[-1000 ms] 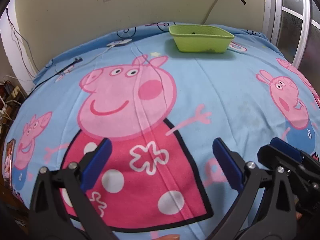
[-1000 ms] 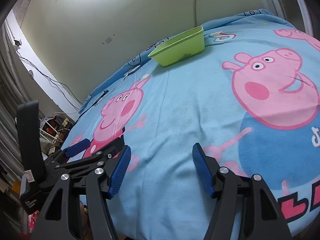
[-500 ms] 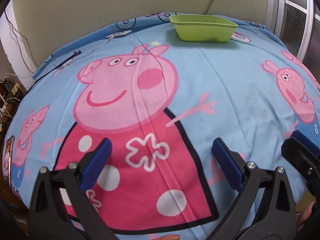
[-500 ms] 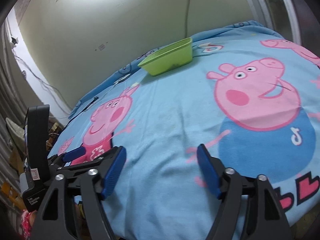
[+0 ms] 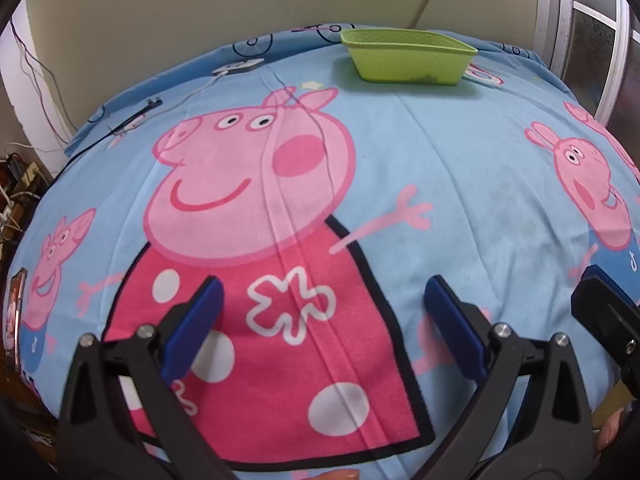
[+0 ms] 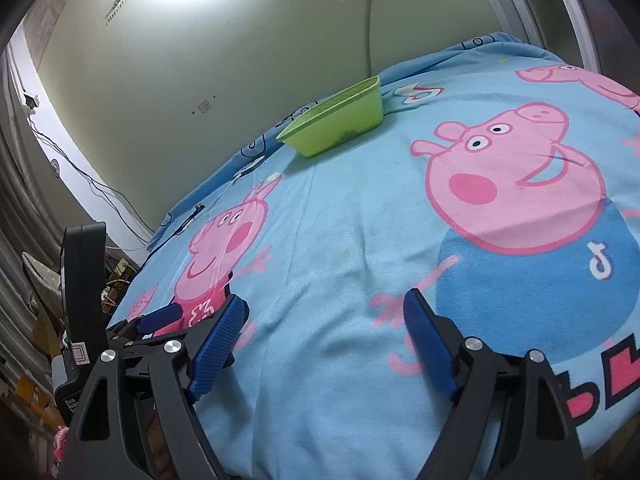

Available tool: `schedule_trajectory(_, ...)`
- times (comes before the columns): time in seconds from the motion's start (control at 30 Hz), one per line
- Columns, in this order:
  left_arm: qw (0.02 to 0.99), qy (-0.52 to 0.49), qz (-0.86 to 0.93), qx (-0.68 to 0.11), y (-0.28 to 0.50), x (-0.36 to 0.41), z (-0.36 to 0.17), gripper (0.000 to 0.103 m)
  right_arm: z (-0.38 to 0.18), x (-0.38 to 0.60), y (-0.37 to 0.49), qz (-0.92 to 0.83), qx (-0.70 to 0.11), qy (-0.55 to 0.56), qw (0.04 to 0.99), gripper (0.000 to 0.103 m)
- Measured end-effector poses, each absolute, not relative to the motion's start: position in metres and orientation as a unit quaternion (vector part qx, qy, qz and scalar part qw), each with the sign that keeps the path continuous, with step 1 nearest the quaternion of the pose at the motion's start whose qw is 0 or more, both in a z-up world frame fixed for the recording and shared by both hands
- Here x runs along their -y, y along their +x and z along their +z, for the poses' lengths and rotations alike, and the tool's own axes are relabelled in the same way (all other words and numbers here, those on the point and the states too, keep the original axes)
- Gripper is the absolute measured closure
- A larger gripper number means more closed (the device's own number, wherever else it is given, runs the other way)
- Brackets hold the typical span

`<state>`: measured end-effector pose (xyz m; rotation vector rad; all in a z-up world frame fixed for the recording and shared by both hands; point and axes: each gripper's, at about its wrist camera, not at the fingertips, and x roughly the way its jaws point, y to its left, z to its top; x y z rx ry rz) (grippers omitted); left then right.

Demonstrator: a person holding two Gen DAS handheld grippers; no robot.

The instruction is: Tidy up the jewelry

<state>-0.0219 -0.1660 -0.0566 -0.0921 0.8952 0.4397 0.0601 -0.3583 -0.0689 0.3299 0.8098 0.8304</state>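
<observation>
Left gripper (image 5: 320, 322): jaws wide apart, nothing between them; poised over the near part of the blanket, above the pink dress of the large pig print.
Right gripper (image 6: 324, 334): jaws wide, just been opening, nothing between the blue pads (image 6: 218, 338); poised over pale blue cloth near the near edge, close beside the left gripper.
Blanket (image 5: 460, 184): blue, cartoon pig prints, spread over the whole carrying surface; a few lengthwise creases through the middle; a faint dark smudge on the right half.
Open room: near and middle stretch of the blanket bare from left edge to right edge; clear run from both grippers up to the far edge.
Green tray (image 5: 408, 60): at the far edge, right of centre, upright, long side facing the grippers; dark specks low inside its front wall; contents too small to tell.
Cable (image 5: 188, 96): white, with a dark clip, lying near the far left corner, well apart from the tray.
Jewelry: cannot be made out in either view.
Beyond far edge: plain wall; window frame (image 5: 560, 20) by the far right corner.
</observation>
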Motion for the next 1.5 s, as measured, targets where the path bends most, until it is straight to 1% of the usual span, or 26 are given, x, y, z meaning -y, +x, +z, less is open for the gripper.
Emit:
schedule_trajectory(0.73,0.876,-0.056,0.211,-0.430,-0.026,0.166,-0.057,0.006,-0.068,0.357,0.058,0.387,-0.380,0.151,0.826,0.040)
schedule_trajectory(1.13,0.872,-0.058,0.241,-0.421,-0.043,0.156,-0.053,0.006,-0.060,0.354,0.051,0.394,-0.360,0.136,0.835,0.040)
schedule_trajectory(1.5,0.869,-0.059,0.253,-0.422,-0.050,0.147,-0.056,0.006,-0.060,0.352,0.048,0.396,-0.364,0.135,0.832,0.040)
